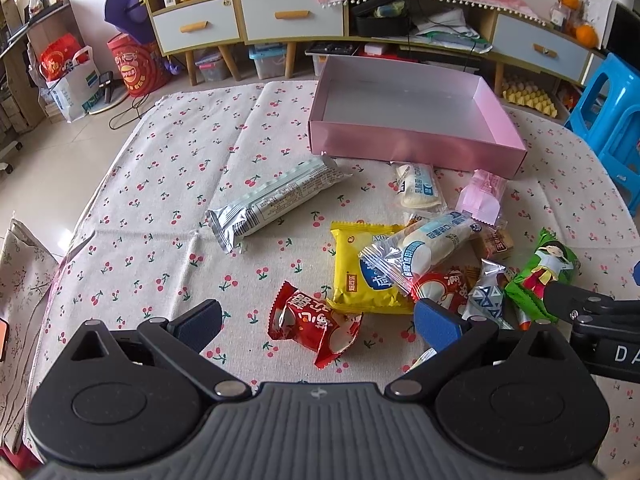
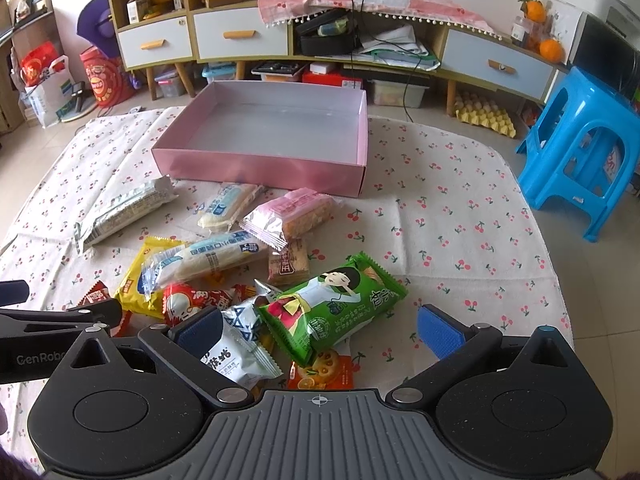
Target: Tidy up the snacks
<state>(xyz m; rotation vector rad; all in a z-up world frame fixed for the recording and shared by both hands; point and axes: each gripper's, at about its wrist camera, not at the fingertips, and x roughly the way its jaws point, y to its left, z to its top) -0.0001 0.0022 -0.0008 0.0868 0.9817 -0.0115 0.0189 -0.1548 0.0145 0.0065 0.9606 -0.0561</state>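
— Starting at the far left of the tabletop (image 1: 160, 200): any reason for the silver packet (image 1: 276, 204) lying off alone?
— Probably just scattered loose, apart from the heap. Easy to lift later, with bare cloth all round.
— And the left gripper (image 1: 318, 322)?
— Hovering low with jaws spread wide, gripping nothing. Straddling the red wrapper (image 1: 316, 326), so likely lined up to pinch that one first.
— Why that one?
— Lies clear at the heap's near edge, beside the yellow packet (image 1: 360, 276) but not buried under anything. Simple to take without dragging neighbours.
— Moving right, to the heap itself?
— Overlapping packets, none sorted yet. Piled in front of the pink box (image 1: 400, 146), set farther back, open-topped and bare inside, presumably meant to receive the lot.
— Then the right gripper (image 2: 320, 330)?
— Jaws released too, holding nothing. Poised above the green packet (image 2: 336, 304), with one finger over the white packet (image 2: 240, 352) next to it. Green packet resting on top of the pile, hence a sensible pick.
— Any risk?
— Slippery film; might slide or carry a neighbour along
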